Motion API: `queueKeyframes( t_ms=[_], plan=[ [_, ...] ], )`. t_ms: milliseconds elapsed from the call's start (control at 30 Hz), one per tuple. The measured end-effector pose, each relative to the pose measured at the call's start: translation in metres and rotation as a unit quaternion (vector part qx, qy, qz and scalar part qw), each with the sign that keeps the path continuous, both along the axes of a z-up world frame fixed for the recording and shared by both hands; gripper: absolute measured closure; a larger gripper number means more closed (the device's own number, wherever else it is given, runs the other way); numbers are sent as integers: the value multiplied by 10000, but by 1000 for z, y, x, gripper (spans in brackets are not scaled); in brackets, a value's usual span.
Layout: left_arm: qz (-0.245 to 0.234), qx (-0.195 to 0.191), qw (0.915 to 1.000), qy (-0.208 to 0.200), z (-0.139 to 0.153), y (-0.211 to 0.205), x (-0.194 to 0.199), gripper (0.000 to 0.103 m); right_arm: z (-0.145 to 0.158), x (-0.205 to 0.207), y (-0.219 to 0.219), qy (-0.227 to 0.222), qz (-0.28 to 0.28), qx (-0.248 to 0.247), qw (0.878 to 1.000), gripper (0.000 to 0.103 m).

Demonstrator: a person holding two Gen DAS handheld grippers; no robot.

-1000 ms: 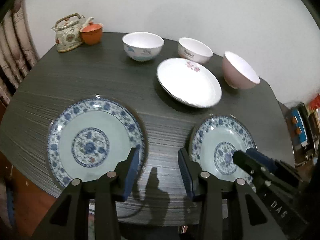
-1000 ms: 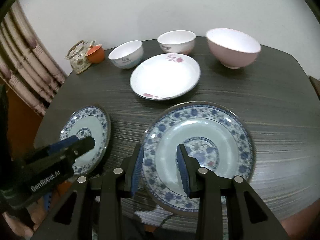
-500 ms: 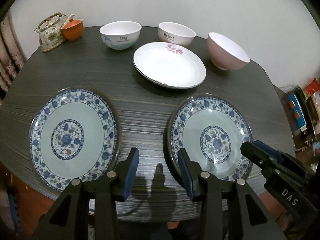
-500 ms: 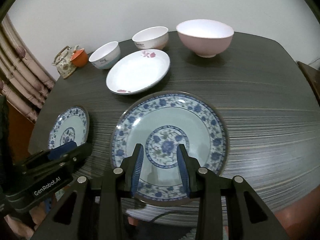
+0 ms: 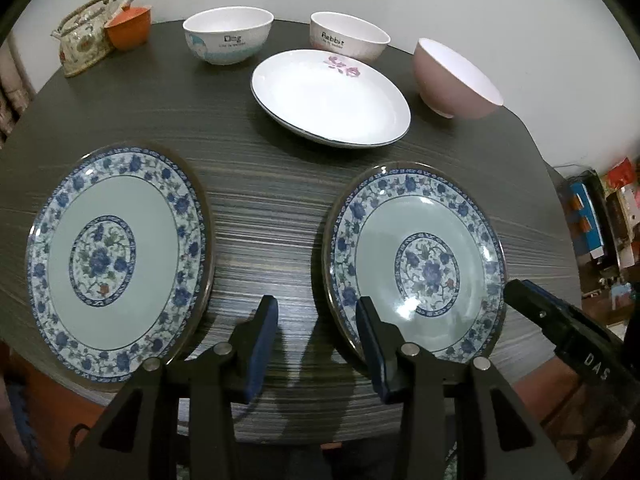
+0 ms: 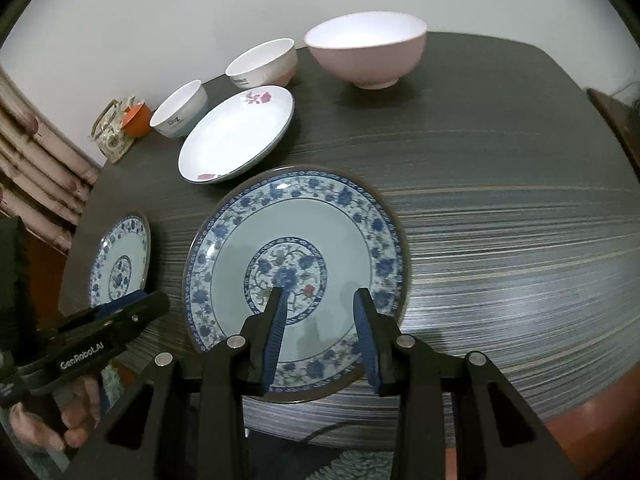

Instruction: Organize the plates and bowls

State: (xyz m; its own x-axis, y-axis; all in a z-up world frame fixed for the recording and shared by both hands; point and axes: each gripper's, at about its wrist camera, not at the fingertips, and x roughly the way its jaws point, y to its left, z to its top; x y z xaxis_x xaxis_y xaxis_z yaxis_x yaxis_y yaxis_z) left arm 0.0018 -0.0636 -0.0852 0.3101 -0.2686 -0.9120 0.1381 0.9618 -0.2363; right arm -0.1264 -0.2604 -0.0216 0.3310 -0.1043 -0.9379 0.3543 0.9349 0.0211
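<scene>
Plates and bowls are spread over a dark wood-grain table (image 5: 280, 168). Two matching blue-and-white floral plates lie flat at the near edge: the left plate (image 5: 116, 264) and the right plate (image 6: 296, 276), apart from each other with bare table between them. Farther back, a white dish with pink flowers (image 5: 330, 98) sits near the middle. Behind it stand a white bowl marked "Dog" (image 5: 228, 40) on the left, a white bowl marked "Rabbit" (image 5: 348, 42) just right of it, and a pink bowl (image 6: 366, 50) at far right, all upright and separate. At the far left corner, a patterned teapot (image 5: 82, 44) touches a small orange cup (image 5: 130, 32).

The left gripper (image 5: 316, 340) hangs released over the near edge between the two blue plates, its jaws spread and holding nothing. The right gripper (image 6: 320, 336) is also released, jaws apart, above the near part of the right plate and gripping nothing. A hand (image 6: 60, 416) holds the left gripper's handle.
</scene>
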Motion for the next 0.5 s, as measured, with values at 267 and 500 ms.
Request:
queueKeyframes(
  t_ms=[267, 500],
  plan=[
    [3, -574, 9974, 433, -11, 5, 12, 62, -7, -8, -43, 82, -200, 674, 9975, 69],
    [97, -803, 9942, 708, -20, 8, 22, 62, -20, -10, -74, 147, -369, 1188, 9921, 69]
  ],
)
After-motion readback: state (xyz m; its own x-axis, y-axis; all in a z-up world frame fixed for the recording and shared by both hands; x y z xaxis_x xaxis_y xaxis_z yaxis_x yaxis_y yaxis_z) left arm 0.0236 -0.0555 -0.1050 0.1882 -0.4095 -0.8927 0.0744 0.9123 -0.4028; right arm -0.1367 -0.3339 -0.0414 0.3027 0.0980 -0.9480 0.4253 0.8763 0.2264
